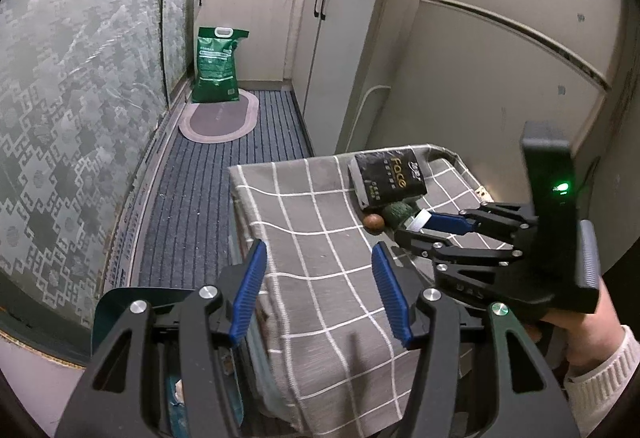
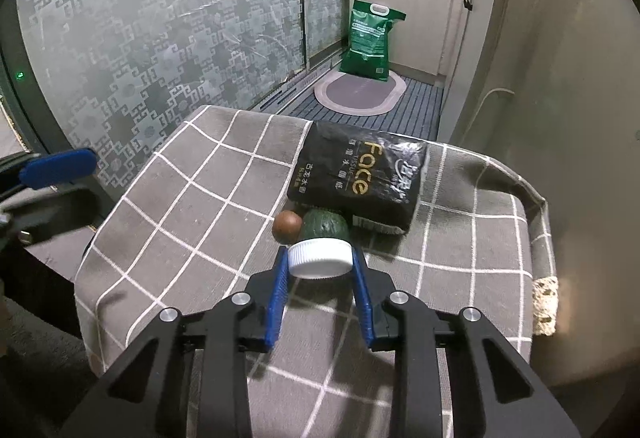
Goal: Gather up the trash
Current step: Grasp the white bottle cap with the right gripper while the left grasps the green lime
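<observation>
My right gripper [image 2: 320, 264] is shut on a white bottle cap [image 2: 319, 258], held just above the grey checked cloth [image 2: 200, 206] of a small table. Beyond the cap lie a green avocado piece [image 2: 325, 225] and a brown pit [image 2: 287, 226], next to a black tissue pack [image 2: 360, 176]. In the left wrist view the right gripper [image 1: 416, 223] holds the cap [image 1: 418, 220] by the avocado [image 1: 398, 213], the pit [image 1: 374, 222] and the tissue pack [image 1: 386, 178]. My left gripper [image 1: 320, 290] is open and empty over the table's near left part.
A green bin edge [image 1: 132, 310] shows at lower left under my left gripper. A green rice bag [image 1: 218, 64] and an oval mat [image 1: 220, 118] lie on the striped carpet ahead. White cabinets [image 1: 340, 58] and a fridge [image 1: 500, 78] stand right; patterned glass doors [image 1: 60, 118] left.
</observation>
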`<state>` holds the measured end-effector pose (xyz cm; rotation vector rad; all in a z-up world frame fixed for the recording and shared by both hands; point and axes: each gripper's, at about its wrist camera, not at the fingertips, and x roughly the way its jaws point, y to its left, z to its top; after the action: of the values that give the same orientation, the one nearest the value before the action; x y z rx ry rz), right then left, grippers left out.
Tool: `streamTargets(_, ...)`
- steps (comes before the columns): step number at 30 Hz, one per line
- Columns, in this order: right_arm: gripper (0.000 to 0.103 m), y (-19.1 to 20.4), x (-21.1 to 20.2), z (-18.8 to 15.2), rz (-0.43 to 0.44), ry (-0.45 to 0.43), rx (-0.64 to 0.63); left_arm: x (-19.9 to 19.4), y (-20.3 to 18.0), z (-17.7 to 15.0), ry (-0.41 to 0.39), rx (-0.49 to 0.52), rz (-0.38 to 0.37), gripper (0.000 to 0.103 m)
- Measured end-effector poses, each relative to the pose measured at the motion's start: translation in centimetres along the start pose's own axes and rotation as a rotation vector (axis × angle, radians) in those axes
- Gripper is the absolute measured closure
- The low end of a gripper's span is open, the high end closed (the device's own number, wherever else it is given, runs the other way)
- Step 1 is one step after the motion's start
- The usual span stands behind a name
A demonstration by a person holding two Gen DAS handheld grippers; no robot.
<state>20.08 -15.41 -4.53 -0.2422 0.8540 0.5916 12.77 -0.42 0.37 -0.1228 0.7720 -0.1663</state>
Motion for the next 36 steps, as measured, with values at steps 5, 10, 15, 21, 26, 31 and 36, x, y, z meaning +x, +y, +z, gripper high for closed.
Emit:
streamTargets(5,0.073,-1.0,-1.1,-0.8,-0.01,-0.009,0.01,1.3,-1.6,-0.1,0.011,0.025,-0.019,0.045)
streamTargets(10,0.073,-2.4,-2.3,-1.5,-0.022,-0.021,0.033,2.9,-3.2,0.0,0.019,0.048,-0.047,0.046)
streamTargets(15,0.073,-3.7,-3.3,-2.3,-0.023,-0.033,0.049,4.7,-4.2,0.1,0.026,0.047,-0.076,0.05)
streamTargets(21,0.073,-4.8,-4.3,-2.9,-0.023,-0.042,0.061,7.1,-5.1,0.1,0.051,0.02,-0.121,0.059)
streamTargets(26,0.073,-5.5,-5.0,-3.5,-0.02,-0.048,0.067,8.6,-6.1,0.2,0.064,0.02,-0.122,0.059)
streamTargets(31,0.073,-6.0,-5.5,-3.9,-0.014,-0.054,0.071,9.6,-6.2,0.5,0.069,0.007,-0.11,0.058)
streamTargets(36,0.073,-6.4,-5.8,-4.1,-0.01,-0.059,0.077,10.1,-6.2,0.9,0.067,-0.012,-0.098,0.057)
